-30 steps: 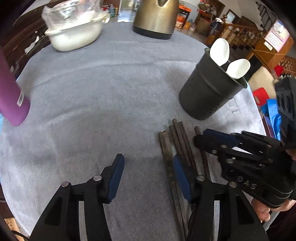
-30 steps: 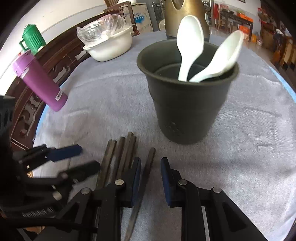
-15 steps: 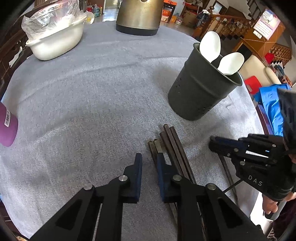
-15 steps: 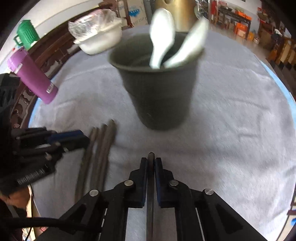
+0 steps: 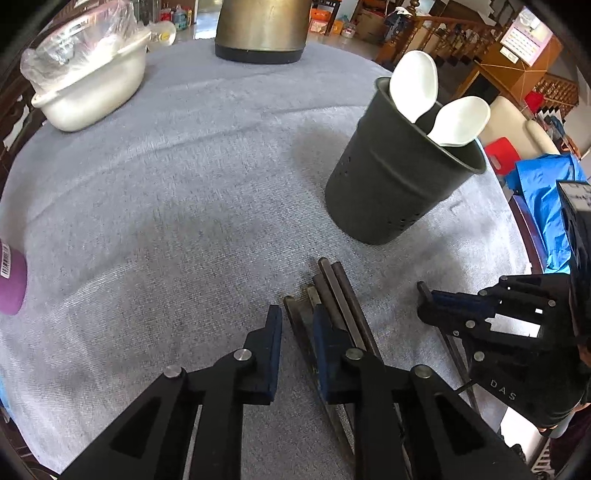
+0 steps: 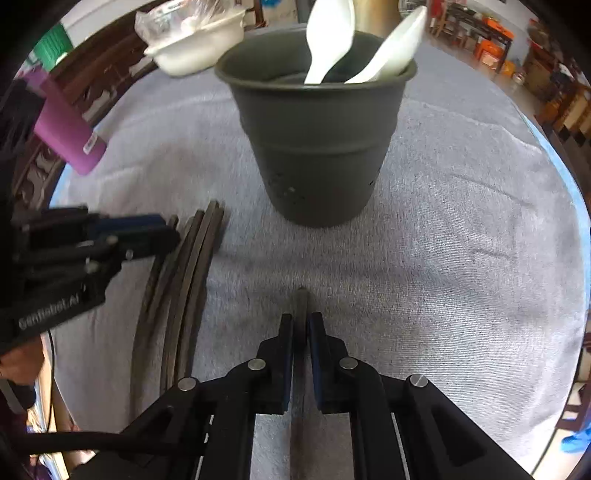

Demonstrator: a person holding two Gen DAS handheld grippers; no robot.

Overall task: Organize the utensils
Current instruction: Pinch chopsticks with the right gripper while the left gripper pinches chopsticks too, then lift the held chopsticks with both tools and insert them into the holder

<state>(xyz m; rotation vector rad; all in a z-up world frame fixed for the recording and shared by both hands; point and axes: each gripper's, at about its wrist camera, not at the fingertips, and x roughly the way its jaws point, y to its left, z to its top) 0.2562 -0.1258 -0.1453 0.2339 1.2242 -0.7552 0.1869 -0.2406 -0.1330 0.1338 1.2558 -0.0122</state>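
grey cloth (image 5: 184,192) covers the table. dark holder (image 5: 391,184) stands upright on it with two white spoons (image 5: 413,88) sticking out of the top. bundle of dark chopsticks (image 5: 340,291) lies flat on the cloth just in front of the holder. left gripper (image 5: 297,321) has just been closing; its jaws now pinch a chopstick at the left edge of the bundle, rest of the bundle lies beside the right finger. right gripper (image 6: 301,325) has just been closing too and is clamped on a single chopstick (image 6: 302,299), apart from the bundle. white bowl (image 5: 88,92), kettle (image 5: 262,29) and purple bottle (image 6: 66,136) sit near the table's edges.
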